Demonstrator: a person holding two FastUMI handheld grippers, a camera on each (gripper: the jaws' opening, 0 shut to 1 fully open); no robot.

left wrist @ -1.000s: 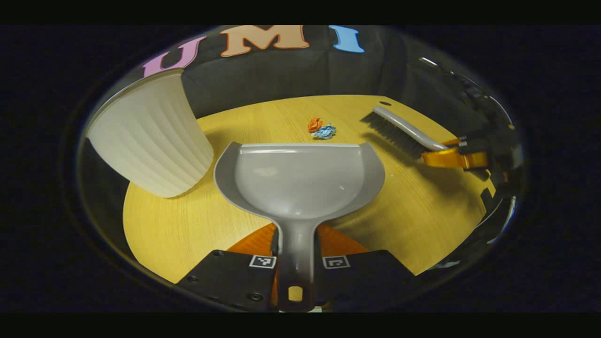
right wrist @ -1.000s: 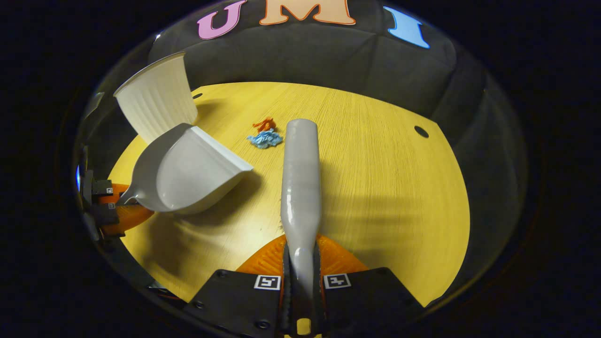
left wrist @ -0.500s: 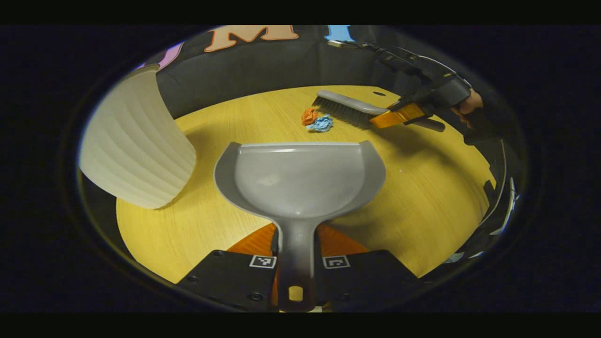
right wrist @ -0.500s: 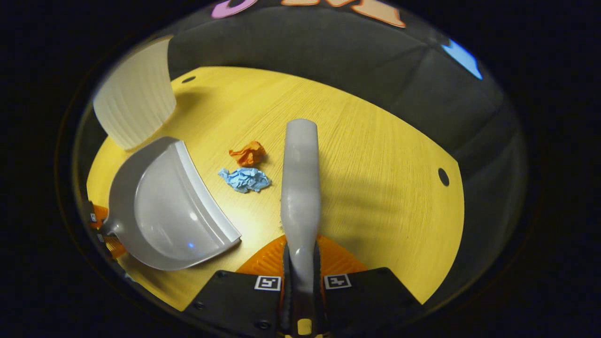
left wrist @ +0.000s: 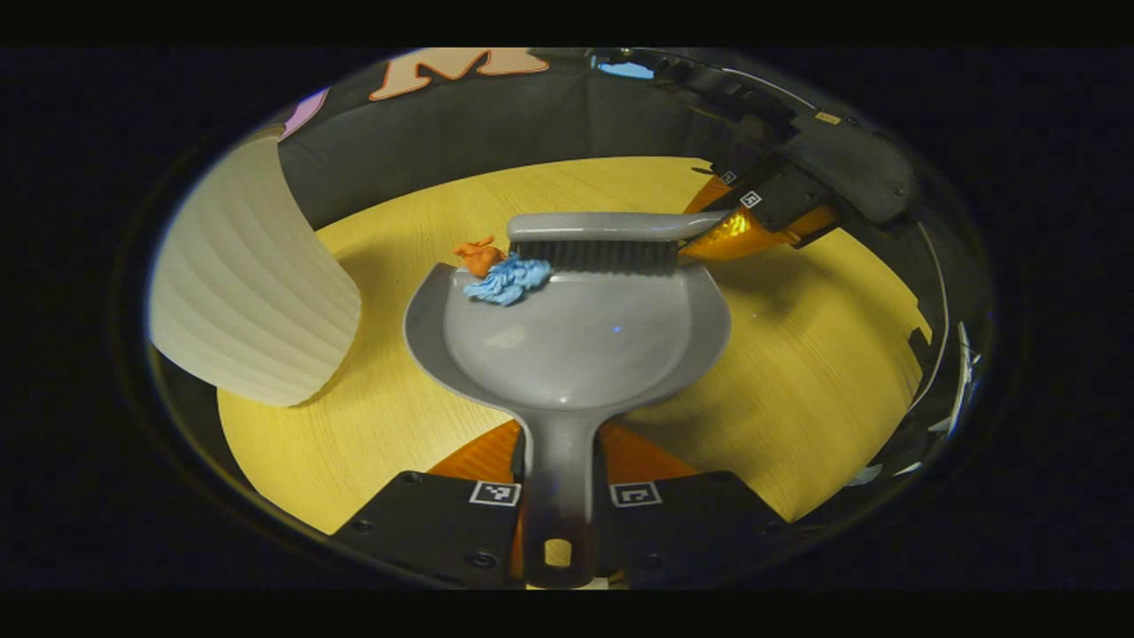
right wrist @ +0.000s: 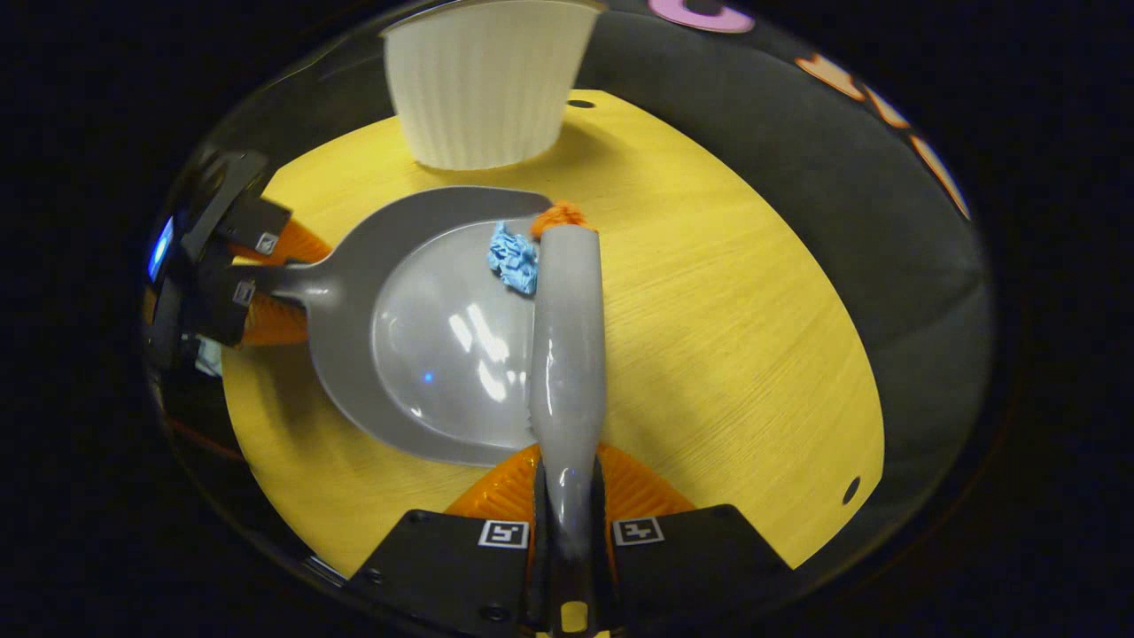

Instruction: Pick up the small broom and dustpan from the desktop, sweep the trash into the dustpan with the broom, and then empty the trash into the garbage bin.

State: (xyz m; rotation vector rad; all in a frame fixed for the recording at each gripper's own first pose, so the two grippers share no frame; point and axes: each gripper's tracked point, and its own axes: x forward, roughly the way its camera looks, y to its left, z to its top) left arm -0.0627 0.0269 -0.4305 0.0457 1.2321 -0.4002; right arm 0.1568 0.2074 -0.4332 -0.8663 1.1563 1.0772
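Left gripper view: blue scrap [left wrist: 507, 280] on dustpan [left wrist: 567, 341] lip, orange scrap [left wrist: 479, 256] just beyond on desk [left wrist: 797, 372], broom [left wrist: 611, 239] bristles along lip, left gripper [left wrist: 558, 496] clamped on pan handle, right gripper [right wrist: 569, 523] clamped on broom handle, bin [left wrist: 252, 292] beside pan.

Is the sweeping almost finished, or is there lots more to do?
Both tools are picked up: the left gripper holds the dustpan, the right gripper the broom. Sweeping is underway: the blue scrap is at the pan's lip, the orange scrap just outside. Left: push both in and tip them into the white bin.
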